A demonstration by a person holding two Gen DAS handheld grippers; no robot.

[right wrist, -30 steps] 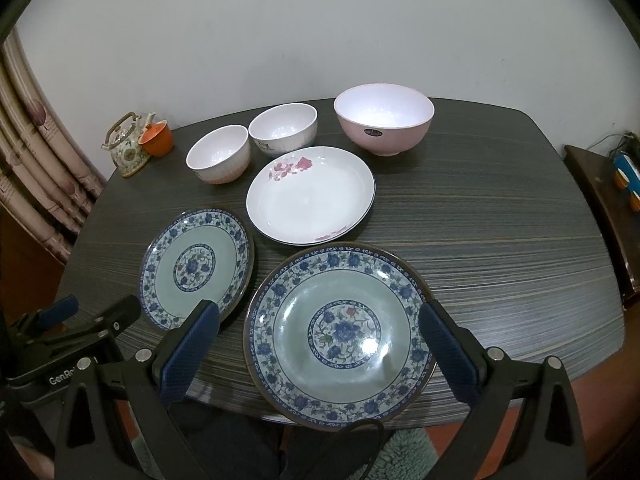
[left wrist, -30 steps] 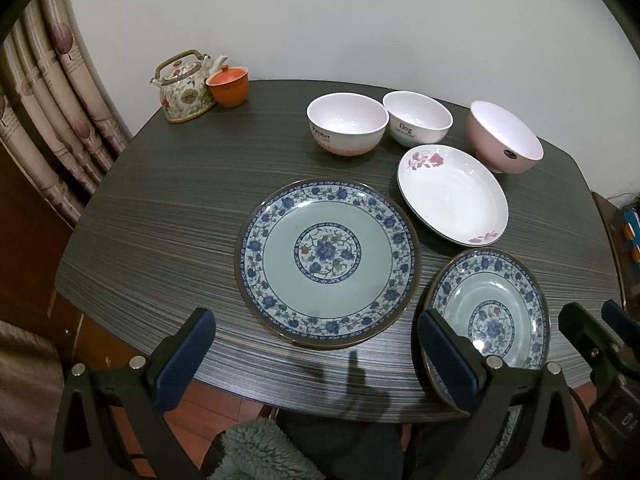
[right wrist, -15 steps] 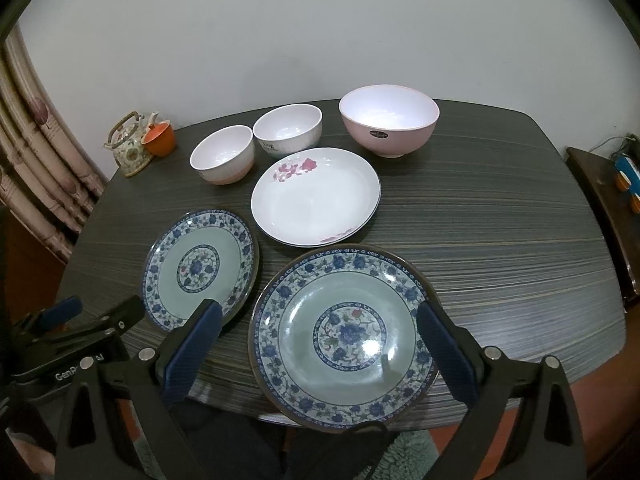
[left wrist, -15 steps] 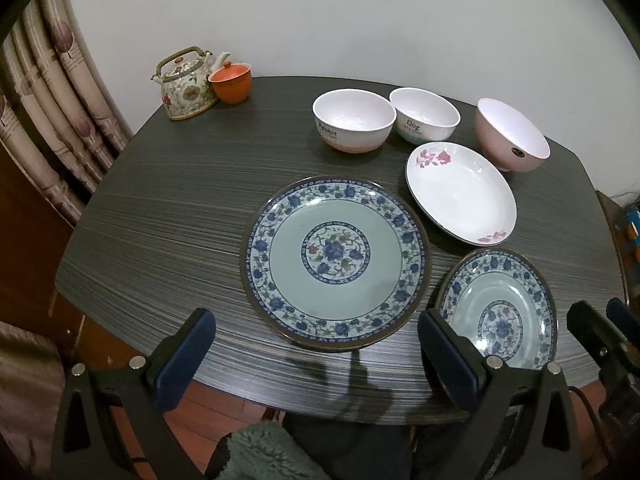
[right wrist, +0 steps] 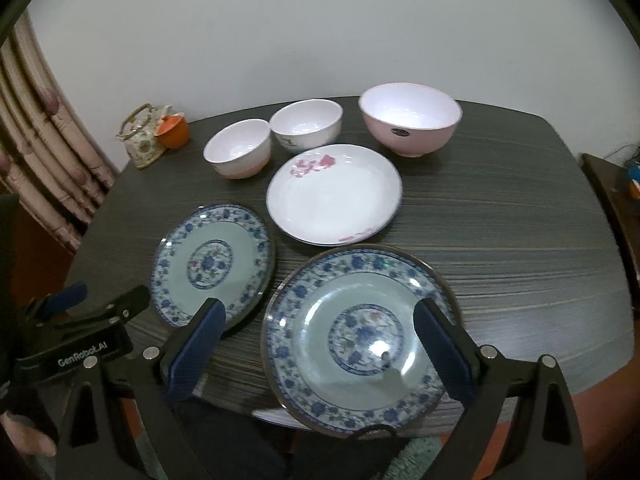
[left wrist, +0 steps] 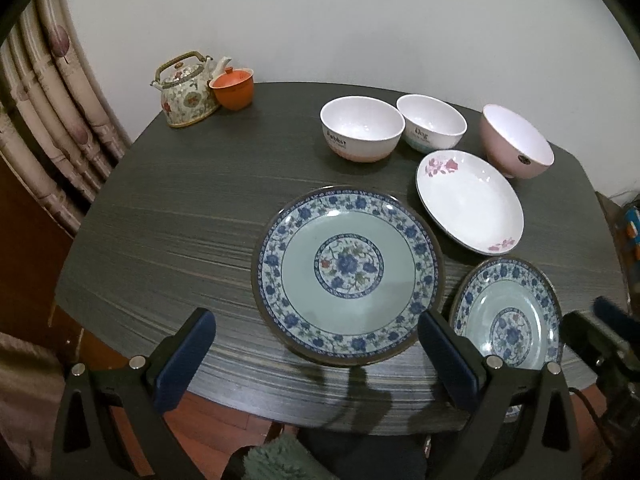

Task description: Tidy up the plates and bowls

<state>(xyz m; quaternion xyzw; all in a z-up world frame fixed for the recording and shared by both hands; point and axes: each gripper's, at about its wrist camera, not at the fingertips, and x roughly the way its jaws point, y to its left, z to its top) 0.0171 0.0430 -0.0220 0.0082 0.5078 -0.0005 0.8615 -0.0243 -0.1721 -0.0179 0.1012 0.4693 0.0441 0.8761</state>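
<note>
Three bowls (left wrist: 362,128) and three plates (left wrist: 347,276) sit unstacked.

Floral teapot (left wrist: 186,92) touches orange lidded cup (left wrist: 233,87) near curtain (left wrist: 48,120).

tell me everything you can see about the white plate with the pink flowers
The white plate is round, shallow and glossy, ceramic by its look, with a thin dark line at the rim. Pink flowers mark two opposite spots: a larger spray on the far side, a smaller one on the near edge. It is empty and lies flat on the dark table, in front of the three bowls and behind the two blue patterned plates. No gripper touches it.
</note>
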